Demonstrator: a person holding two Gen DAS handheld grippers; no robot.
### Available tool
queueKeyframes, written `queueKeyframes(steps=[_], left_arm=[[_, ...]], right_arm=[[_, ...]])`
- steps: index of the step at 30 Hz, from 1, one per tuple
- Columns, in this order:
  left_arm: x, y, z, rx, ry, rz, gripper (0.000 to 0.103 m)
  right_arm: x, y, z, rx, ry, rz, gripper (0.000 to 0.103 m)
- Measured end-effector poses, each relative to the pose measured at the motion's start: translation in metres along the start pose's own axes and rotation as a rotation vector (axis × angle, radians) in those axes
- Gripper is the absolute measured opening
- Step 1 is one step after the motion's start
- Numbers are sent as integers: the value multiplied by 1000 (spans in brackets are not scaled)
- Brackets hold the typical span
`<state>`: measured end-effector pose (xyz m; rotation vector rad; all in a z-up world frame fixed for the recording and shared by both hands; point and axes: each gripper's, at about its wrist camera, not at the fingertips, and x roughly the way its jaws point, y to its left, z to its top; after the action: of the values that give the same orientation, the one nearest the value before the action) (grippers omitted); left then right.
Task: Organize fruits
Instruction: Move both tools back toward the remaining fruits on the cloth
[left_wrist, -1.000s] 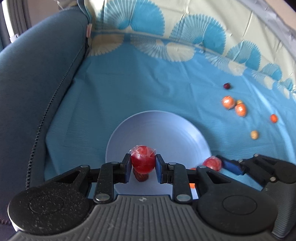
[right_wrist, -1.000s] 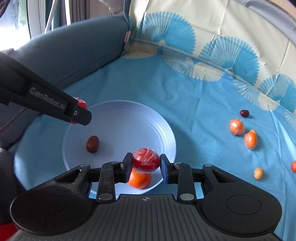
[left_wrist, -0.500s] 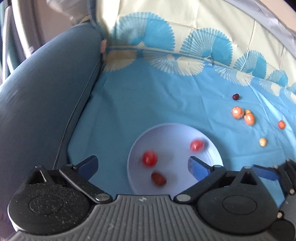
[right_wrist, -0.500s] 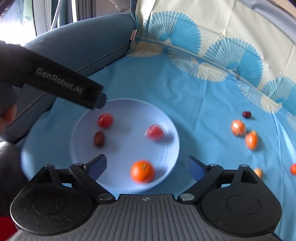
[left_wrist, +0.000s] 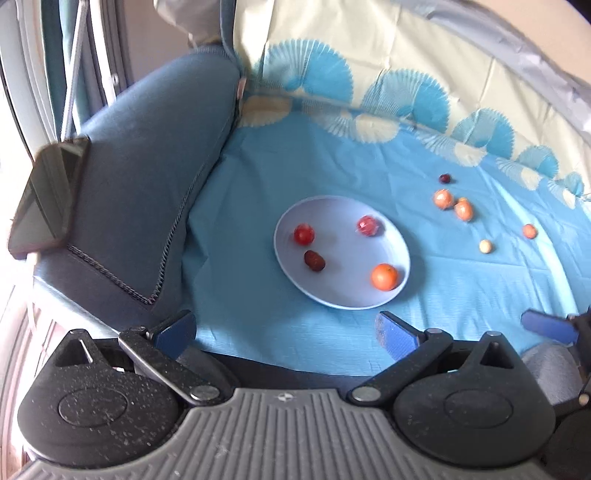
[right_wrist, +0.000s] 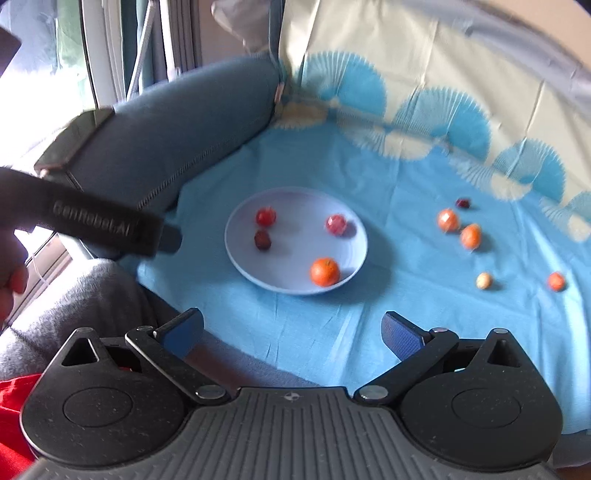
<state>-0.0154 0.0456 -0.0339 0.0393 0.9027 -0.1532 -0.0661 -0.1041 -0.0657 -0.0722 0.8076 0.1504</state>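
A pale plate (left_wrist: 343, 299) (right_wrist: 240, 258) lies on the blue cloth. In it are a red tomato (left_wrist: 304, 234) (right_wrist: 265, 216), a wrapped red fruit (left_wrist: 368, 225) (right_wrist: 336, 224), a dark date (left_wrist: 314, 260) (right_wrist: 262, 240) and an orange (left_wrist: 385, 276) (right_wrist: 324, 271). Several small fruits lie loose on the cloth to the right, among them an orange one (left_wrist: 443, 199) (right_wrist: 448, 220) and a dark one (left_wrist: 445, 178) (right_wrist: 462, 202). My left gripper (left_wrist: 286, 328) is open and empty, well back from the plate. My right gripper (right_wrist: 291, 328) is open and empty, also back from it.
A blue sofa arm (left_wrist: 147, 155) (right_wrist: 177, 125) rises on the left, with a dark phone (left_wrist: 44, 195) on it. The left gripper's body (right_wrist: 96, 221) crosses the right wrist view at left. The patterned cloth climbs the sofa back (left_wrist: 406, 55). Grey-clad legs (right_wrist: 92, 306) lie near.
Both grippers opened and dropped their red fruits into the plate. Both then pulled back and up, so the plate now looks smaller and farther.
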Motion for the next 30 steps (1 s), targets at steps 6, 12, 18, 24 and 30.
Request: queueKeyframes(steps=[6, 12, 18, 24, 30], left_arm=[[-42, -8, -12, 12, -84, -8, 103], [-71, -19, -21, 43, -149, -14, 103], [-91, -25, -27, 58, -189, -6, 103], [-97, -23, -28, 53, -185, -7, 103], [-92, -21, -24, 39, -171, 4, 103]], right_arm=[[-44, 6, -10, -24, -106, -38, 102], [-76, 9, -19, -29, -171, -64, 102], [-94, 14, -23, -42, -214, -69, 102], [-102, 18, -25, -51, -234, -66, 102], [-96, 16, -26, -43, -217, -56, 102]])
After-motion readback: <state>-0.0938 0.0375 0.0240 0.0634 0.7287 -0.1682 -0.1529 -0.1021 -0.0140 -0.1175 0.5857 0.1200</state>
